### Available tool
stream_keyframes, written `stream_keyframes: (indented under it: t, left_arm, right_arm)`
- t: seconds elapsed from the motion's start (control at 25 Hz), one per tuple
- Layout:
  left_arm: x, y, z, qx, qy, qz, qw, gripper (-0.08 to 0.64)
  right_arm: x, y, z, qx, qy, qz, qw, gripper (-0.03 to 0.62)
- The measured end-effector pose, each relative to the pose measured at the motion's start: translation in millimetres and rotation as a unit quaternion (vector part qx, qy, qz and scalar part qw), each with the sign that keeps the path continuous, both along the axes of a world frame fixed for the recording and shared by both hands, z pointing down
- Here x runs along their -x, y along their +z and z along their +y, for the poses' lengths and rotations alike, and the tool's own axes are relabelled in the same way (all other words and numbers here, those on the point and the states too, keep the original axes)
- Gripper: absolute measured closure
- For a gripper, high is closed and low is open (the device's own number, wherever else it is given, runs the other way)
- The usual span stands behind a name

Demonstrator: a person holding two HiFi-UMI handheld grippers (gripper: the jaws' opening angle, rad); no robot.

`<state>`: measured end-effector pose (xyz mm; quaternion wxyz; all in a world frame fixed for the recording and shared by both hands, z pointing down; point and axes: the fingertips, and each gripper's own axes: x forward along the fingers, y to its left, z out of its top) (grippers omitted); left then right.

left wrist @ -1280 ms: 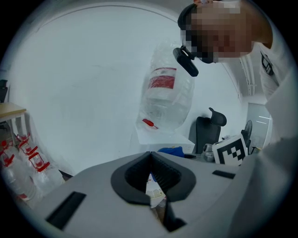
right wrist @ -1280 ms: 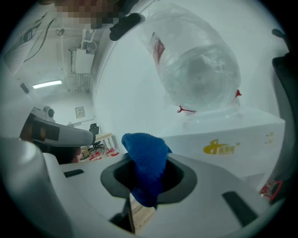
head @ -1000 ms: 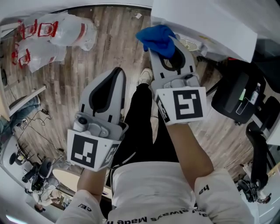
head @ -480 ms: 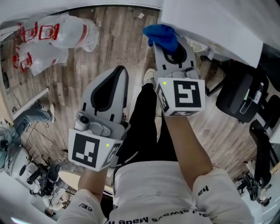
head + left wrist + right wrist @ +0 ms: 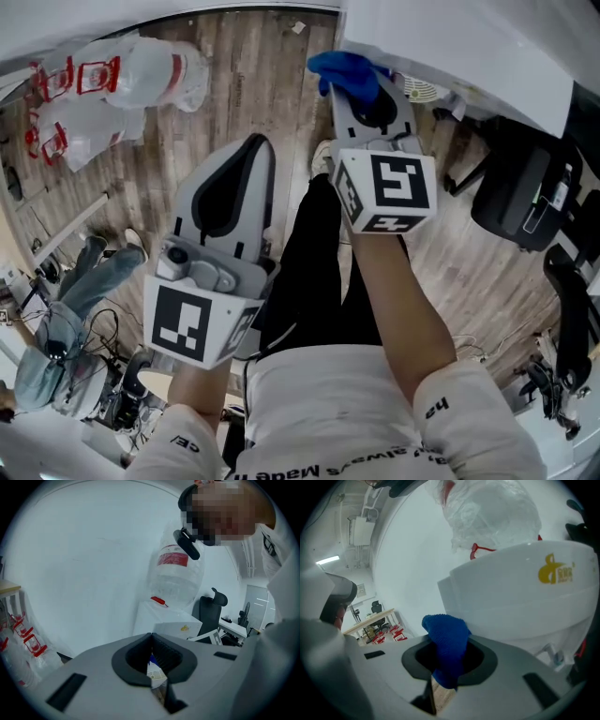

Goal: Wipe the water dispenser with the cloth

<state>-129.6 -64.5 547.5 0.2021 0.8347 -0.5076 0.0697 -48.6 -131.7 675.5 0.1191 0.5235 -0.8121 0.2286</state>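
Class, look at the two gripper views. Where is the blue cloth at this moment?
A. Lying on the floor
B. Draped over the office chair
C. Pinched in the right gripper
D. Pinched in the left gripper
C: the blue cloth sits pinched between the jaws of the right gripper, close beside the white water dispenser; the left gripper is shut on nothing.

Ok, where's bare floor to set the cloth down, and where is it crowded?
Best bare patch: the wood floor between the plastic bags and the water dispenser, ahead of the left gripper. A narrower strip lies between the right arm and the black chair. Lower left is crowded with cables and gear.
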Motion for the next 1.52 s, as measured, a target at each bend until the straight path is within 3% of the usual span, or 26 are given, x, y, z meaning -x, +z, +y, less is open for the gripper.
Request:
stream_keyframes:
  t: [0.56, 1.2, 1.52]
  left_arm:
    - [8.7, 11.5, -1.6, 0.01, 0.003, 0.001, 0.9999, 0.54]
    - [18.4, 16.7, -11.5, 0.012, 0.008, 0.002, 0.9999, 0.54]
    - [22.8, 14.8, -13.6, 0.01, 0.003, 0.004, 0.9999, 0.54]
  right_arm:
    - [-1.8, 58.5, -3.9, 0.04, 0.04, -0.004, 0.998, 0.506]
    - [-5.6, 131.1, -5.1, 0.084, 0.043, 0.033, 0.995, 0.508]
    - [-16.9, 182.1, -5.5, 0.13, 0.05, 0.055, 0.989, 0.506]
